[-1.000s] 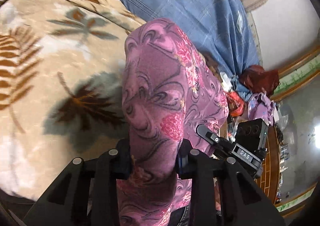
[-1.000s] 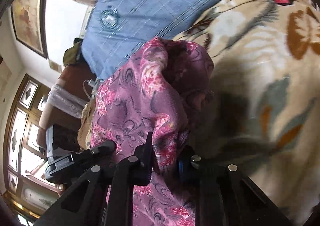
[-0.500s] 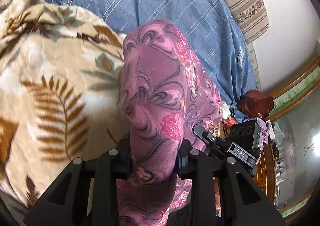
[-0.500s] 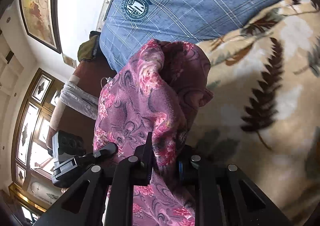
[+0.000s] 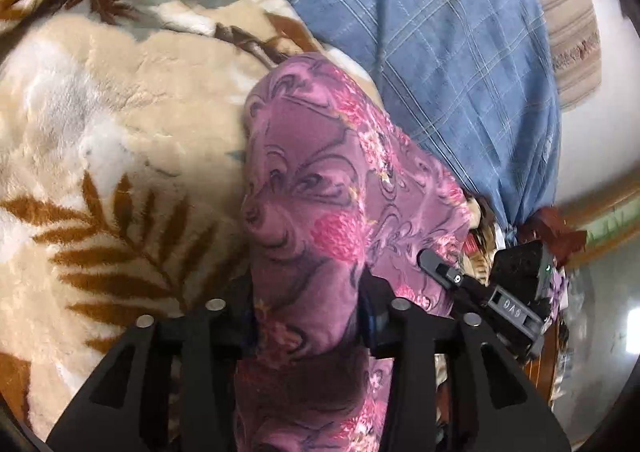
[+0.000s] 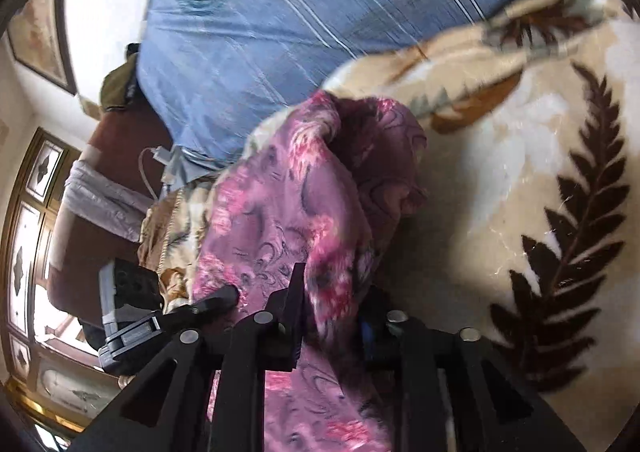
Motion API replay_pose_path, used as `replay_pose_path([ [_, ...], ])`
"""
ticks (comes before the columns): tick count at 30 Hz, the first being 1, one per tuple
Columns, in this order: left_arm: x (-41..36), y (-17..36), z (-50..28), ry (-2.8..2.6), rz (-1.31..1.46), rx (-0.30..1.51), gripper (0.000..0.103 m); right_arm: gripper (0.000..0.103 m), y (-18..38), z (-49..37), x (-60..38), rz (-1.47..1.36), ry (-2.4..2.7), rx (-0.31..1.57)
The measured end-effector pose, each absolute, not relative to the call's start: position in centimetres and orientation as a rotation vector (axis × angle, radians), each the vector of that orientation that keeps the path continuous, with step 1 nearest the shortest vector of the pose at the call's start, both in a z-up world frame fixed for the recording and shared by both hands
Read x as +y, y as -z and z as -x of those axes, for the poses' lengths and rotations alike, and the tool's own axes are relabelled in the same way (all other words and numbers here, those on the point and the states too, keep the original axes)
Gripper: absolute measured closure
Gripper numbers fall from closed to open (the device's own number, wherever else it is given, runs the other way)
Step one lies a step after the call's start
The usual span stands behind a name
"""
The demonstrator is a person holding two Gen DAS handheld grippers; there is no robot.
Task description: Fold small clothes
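No boxes, baskets or other holders in either view, just bedding. Pink flowered cloth (image 5: 316,212) bunched up in a long hump, long axis running from the fingers away toward the blue checked pillow (image 5: 460,52), far end rounded and raised off the leaf blanket (image 5: 100,172). The near end drops down past the fingers, out of the bottom of the left wrist view.

Left gripper (image 5: 306,316): cloth fills the gap between the two fingers, both inner faces against the fabric. Jaws have just been opening a little, cloth is between them and looks pinched, partly open width. The right gripper (image 5: 480,292) shows at the right edge of this view, its tip touching the same cloth lower down the right side.

Right wrist view: right gripper (image 6: 332,316) also has the pink flowered cloth (image 6: 304,188) between its fingers, a thick fold standing up and forward from the gap, leaning a bit left. Jaws have just been opening slightly too, fabric squeezed between them, narrow gap. Left gripper (image 6: 200,308) is low left, tip on the cloth. Leaf blanket (image 6: 540,172) lies right of the cloth, blue checked pillow (image 6: 320,12) beyond it. View is motion-blurred.
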State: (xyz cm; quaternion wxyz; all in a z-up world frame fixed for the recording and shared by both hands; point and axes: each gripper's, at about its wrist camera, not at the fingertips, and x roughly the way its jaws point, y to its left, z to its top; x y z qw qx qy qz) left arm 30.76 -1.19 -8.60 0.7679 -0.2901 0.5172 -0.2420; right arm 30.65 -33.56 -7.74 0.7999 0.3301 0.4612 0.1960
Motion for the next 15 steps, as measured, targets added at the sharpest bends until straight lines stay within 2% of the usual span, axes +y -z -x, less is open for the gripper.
replay_pose_path([
  [3,-2.0,7.5,-30.2,0.511,0.53,1.097,0.056,0.065,7.9,-30.5,-34.2,-0.741,-0.387,1.011],
  [5,-2.1,6.9,-29.6,0.495,0.477,1.081,0.054,0.062,6.5,-29.1,-34.5,-0.717,-0.383,0.987],
  [6,-2.0,6.5,-29.2,0.491,0.463,1.073,0.053,0.054,5.5,-28.0,-34.6,-0.703,-0.379,0.965],
  [7,-1.6,6.3,-28.7,0.486,0.457,1.058,0.053,0.041,4.8,-26.9,-34.9,-0.698,-0.372,0.942],
  [9,-0.7,5.7,-28.1,0.452,0.431,1.016,0.048,0.028,3.8,-24.4,-35.5,-0.703,-0.359,0.904],
  [13,0.2,4.5,-26.5,0.413,0.427,1.02,0.048,0.028,4.4,-19.7,-35.6,-0.738,-0.388,0.92],
  [15,0.7,4.4,-24.4,0.414,0.46,1.019,0.044,0.028,5.5,-18.1,-34.5,-0.696,-0.405,0.952],
])
